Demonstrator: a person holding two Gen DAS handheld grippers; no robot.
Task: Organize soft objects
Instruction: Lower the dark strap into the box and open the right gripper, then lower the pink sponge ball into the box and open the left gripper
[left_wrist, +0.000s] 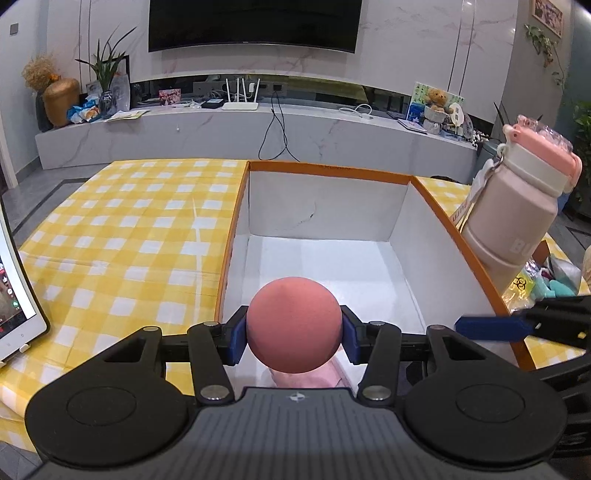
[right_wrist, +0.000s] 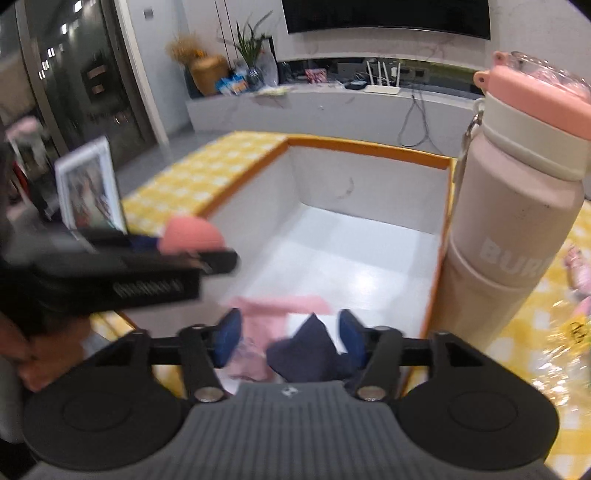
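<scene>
Open box (left_wrist: 436, 206) floor beyond the pink cloth (right_wrist: 273, 314); tall bottle (right_wrist: 509, 221) against its right wall.

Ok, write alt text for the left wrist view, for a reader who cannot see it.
The left gripper holds a pink ball between its blue pads above an open white box with an orange rim on a yellow checked tablecloth. A pink-lidded bottle stands at the right; pink cloth lies below the ball.

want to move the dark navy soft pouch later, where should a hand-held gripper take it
Grip the dark navy soft pouch by its upstanding peaked corner, coming from above. It lies slumped on the floor of the white orange-rimmed box, beside the pink cloth, so that point is likely the easiest part to pinch.
</scene>
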